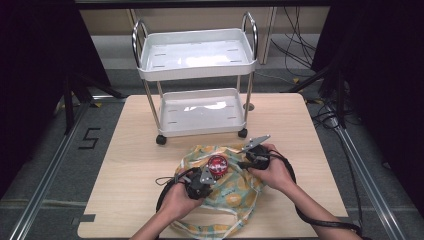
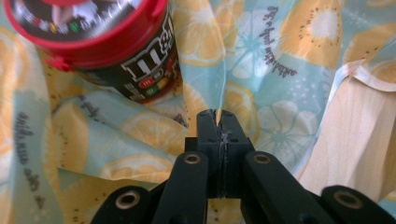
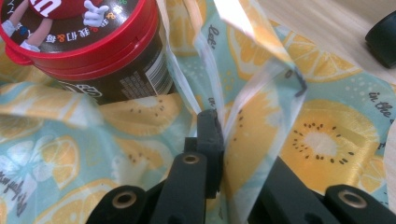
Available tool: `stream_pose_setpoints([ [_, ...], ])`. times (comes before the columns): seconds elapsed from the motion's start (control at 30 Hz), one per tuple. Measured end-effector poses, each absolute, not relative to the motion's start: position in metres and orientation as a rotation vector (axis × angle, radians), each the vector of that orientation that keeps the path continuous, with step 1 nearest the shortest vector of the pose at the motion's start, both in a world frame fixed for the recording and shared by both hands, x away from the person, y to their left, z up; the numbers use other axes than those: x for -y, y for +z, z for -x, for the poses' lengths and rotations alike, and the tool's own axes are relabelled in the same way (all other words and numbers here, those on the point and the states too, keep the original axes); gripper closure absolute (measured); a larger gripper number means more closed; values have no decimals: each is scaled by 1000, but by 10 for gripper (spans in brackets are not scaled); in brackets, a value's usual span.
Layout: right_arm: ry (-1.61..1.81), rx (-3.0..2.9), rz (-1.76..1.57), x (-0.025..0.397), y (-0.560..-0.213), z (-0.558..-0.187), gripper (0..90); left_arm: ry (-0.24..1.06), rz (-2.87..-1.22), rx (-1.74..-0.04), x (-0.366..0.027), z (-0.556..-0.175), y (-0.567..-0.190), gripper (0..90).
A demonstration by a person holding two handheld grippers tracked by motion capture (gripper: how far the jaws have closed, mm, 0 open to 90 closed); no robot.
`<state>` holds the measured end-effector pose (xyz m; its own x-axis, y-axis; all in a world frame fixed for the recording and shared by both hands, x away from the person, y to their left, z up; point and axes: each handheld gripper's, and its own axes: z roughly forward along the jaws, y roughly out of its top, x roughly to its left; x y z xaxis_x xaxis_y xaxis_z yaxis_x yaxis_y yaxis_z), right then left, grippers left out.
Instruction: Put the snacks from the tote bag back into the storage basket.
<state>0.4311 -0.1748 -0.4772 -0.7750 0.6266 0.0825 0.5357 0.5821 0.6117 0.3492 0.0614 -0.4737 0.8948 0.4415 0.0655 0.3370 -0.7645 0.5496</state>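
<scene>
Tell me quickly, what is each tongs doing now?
Left tongs: closed on the lemon-print fabric bag.
Right tongs: closed on the same bag's edge.

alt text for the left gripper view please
The left tongs are shut on a fold of lemon-print bag. A red-lidded candy jar sits in the bag at upper left, and bare wooden table shows at right.

wooden table [image 1: 140, 150], white cart [image 1: 197, 80], grey floor [image 1: 60, 145]
</scene>
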Motion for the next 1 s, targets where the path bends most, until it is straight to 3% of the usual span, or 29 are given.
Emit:
stream_pose_setpoints([
  [0.23,944,-2664,-1010,174,-477,-430,881,228,-2473,-597,-64,-348,-470,833],
  [0.5,958,-2666,-1011,174,-477,-430,873,237,-2352,-666,-72,-343,-452,430],
  [0.63,953,-2649,-977,174,-478,-431,869,257,-2290,-661,-76,-342,-442,308],
  [1.0,963,-2644,-975,175,-477,-431,868,262,-2113,-746,-77,-357,-429,278],
])
